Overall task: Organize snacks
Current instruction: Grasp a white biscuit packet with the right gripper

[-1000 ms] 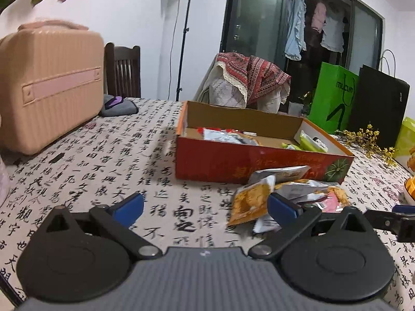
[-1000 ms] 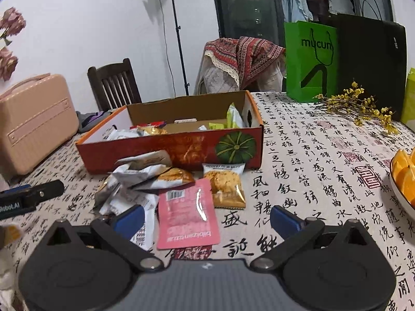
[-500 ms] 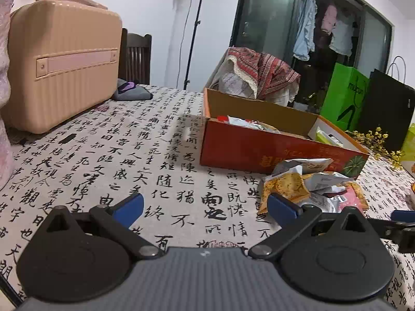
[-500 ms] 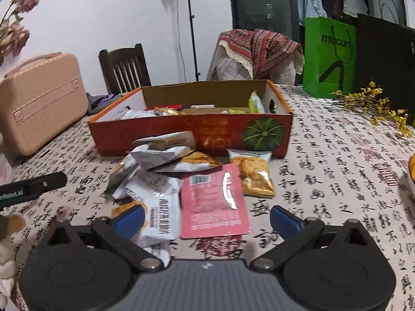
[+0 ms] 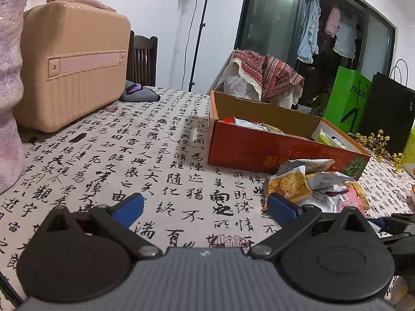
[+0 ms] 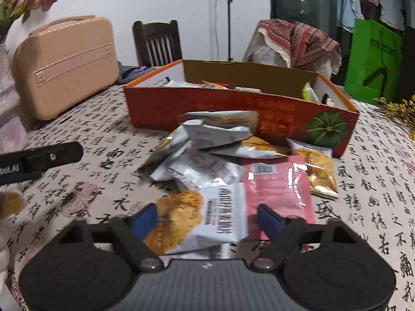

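The right gripper [image 6: 207,216], its blue-padded jaws closing, straddles a white foil snack packet printed with a golden cracker [image 6: 199,217]; whether the pads press it yet cannot be told. Touching that packet at its 2 o'clock lies a flat pink plastic sachet [image 6: 278,184], and at 12 o'clock sits a heap of crumpled white and gold snack wrappers [image 6: 207,142]. Behind the heap, a shallow orange cardboard box with a green pumpkin print [image 6: 259,111] holds more packets.

The left gripper [image 5: 205,204] hovers with jaws wide apart and nothing between them above a cream tablecloth covered in black calligraphy [image 5: 145,153]. The snack heap lies at its 2 o'clock, just beside its right finger, the box beyond at 1 o'clock. At 10 o'clock stands a peach-coloured ribbed hard-shell case [image 5: 75,72], with a pale lilac textured vase [image 5: 10,90] at 9 o'clock. A dark wooden chair [image 5: 142,59] stands behind the table.
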Motion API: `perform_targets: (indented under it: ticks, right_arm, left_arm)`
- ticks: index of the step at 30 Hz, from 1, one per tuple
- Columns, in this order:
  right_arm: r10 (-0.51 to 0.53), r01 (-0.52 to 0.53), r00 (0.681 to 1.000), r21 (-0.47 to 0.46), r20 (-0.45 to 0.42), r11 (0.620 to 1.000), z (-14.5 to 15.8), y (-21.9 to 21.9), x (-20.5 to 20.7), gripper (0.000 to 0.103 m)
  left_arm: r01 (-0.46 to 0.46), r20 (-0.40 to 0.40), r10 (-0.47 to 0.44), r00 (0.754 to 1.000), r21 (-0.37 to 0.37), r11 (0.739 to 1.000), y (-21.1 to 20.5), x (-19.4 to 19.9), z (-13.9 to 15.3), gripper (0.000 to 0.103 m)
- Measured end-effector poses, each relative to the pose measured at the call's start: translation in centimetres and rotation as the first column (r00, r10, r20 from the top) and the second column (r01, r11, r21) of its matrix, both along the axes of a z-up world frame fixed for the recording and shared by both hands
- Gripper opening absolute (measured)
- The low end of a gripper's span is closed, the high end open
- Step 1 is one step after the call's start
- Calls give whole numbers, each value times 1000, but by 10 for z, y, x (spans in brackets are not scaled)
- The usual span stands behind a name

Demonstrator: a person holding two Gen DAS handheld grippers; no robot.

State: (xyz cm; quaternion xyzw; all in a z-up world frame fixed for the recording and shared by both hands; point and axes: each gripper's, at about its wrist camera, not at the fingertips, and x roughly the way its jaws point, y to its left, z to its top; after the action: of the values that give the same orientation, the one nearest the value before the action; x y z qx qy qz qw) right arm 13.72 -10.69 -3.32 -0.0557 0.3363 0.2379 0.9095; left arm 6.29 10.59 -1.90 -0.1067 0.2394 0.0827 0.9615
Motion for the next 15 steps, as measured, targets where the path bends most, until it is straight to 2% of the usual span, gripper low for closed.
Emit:
perform_targets:
  ticks: [1, 3, 4, 8, 11, 15]
  right_arm:
    - [9, -9, 1000, 3, 9, 1000, 1, 1, -2, 61]
    - [6, -5, 999, -11, 34, 1000, 3, 3, -6, 47]
    - [7, -6, 999, -10, 45, 1000, 4, 2, -8, 43]
    - [0, -1, 998, 11, 69, 1000, 10, -4, -13, 36]
    - [3, -7, 996, 46, 89, 999, 15, -9, -16, 16]
    - [-6, -4, 993, 79, 118, 997, 20, -17, -20, 13]
  left_arm:
    - [-2, -2, 2, 1000, -1, 1000, 1, -1, 0, 103]
    - [-6, -5, 6, 1000, -2, 1000, 2, -1, 0, 103]
    - [-9, -6, 8, 1000, -2, 1000, 2, -1, 0, 103]
    - [-11, -3, 11, 1000, -1, 1000, 1, -4, 2, 103]
    - [-14, -4, 14, 1000, 6, 1000, -1, -5, 4, 103]
    - [-15, -3, 15, 1000, 19, 1000, -5, -7, 8, 103]
